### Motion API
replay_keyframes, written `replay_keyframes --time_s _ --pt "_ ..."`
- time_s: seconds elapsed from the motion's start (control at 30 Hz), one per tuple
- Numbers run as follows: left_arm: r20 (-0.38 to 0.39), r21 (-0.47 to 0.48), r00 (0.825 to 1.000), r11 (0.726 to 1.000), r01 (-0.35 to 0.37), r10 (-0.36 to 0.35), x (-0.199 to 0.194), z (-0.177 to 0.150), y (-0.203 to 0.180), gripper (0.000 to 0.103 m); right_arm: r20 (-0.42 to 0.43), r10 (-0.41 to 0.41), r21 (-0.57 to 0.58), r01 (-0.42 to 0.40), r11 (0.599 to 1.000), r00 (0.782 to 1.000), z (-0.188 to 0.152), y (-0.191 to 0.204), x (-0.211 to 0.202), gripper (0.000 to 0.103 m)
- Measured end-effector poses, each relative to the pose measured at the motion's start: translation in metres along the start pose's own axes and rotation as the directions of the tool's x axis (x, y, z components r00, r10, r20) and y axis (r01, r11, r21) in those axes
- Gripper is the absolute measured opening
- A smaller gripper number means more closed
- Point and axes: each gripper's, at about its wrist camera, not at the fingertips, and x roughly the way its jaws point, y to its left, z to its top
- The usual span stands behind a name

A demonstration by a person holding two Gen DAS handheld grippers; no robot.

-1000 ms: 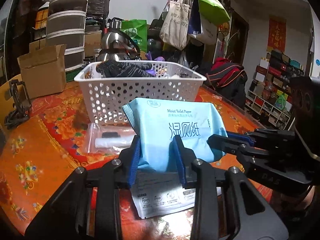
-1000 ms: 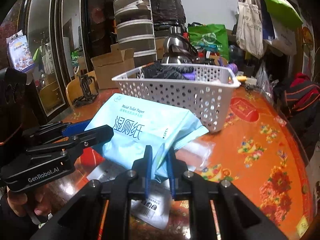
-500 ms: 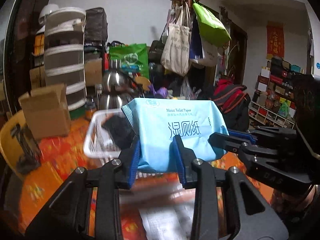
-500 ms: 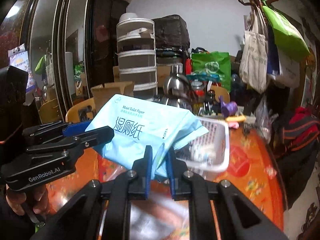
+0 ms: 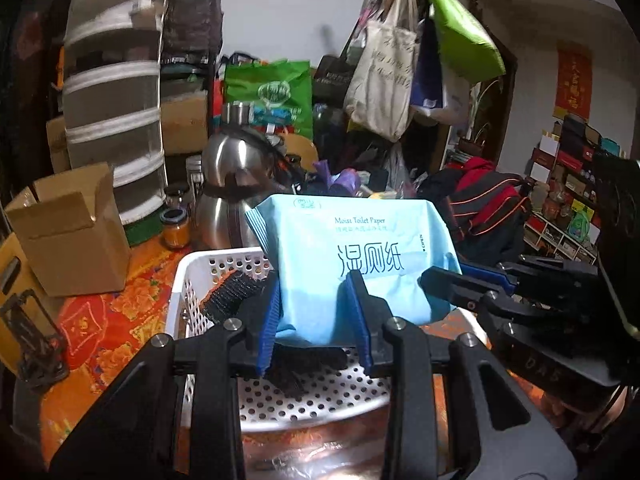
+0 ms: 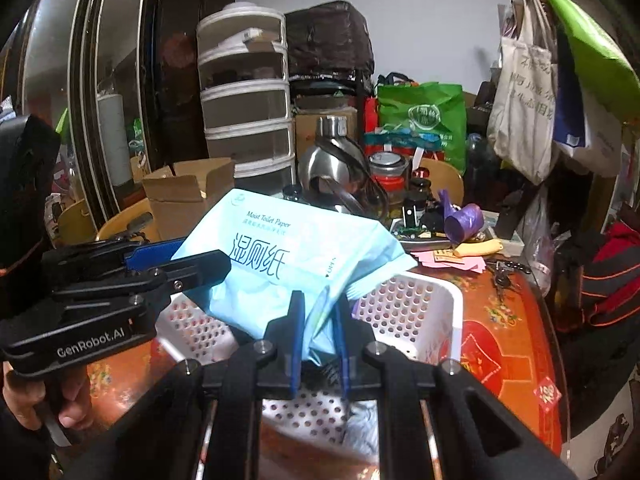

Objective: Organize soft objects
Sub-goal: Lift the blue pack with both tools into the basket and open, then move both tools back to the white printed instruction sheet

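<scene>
1. A soft, light blue wipes pack (image 5: 352,268), puffy and crinkled, is being held up mid-frame, over the white basket (image 5: 180,280).
2. It is being pinched by the left gripper (image 5: 314,316) and the right gripper (image 6: 318,336), both nearly closed.

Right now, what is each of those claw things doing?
Left gripper: closed on the blue wipes pack.
Right gripper: closed on the same pack's edge.

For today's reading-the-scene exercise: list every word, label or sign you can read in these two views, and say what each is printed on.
"Moist Toilet Paper" and "湿厕纸": blue wipes pack.
"OPEN": the pack's right side, printed sideways.
"GenRobot.AI": left gripper body, seen in the right wrist view.
"DAS": right gripper body, seen in the left wrist view.
Too blurred to read: canvas tote lettering, green bag logo, red wall banner.
</scene>
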Motion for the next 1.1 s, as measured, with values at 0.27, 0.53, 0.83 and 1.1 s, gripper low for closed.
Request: replay_keyframes --time_s 0.27,0.53,0.83,1.1 --pt "-0.058 -0.002 0.998 1.0 -0.023 0.023 0.049 -0.015 0.01 0.03 -0.043 0.005 0.01 -0.005 1.0 0.999 -0.018 -0.01 0.032 0.012" --pt "-0.115 -0.022 0.992 0.999 -0.047 0.044 0.08 -0.035 0.02 0.03 -0.091 -0.01 0.003 0.011 1.0 0.996 -0.031 -0.015 0.061 0.015" --pt "-0.098 -0.069 0.993 0.995 -0.075 0.068 0.07 -0.043 0.037 0.07 -0.058 -0.128 0.053 0.131 0.99 0.99 -0.04 -0.026 0.038 0.073" --pt "-0.131 -0.073 0.988 0.994 -0.086 0.076 0.013 -0.087 0.027 0.078 -0.052 -0.076 0.134 0.083 0.987 0.996 -0.073 -0.025 -0.015 0.079"
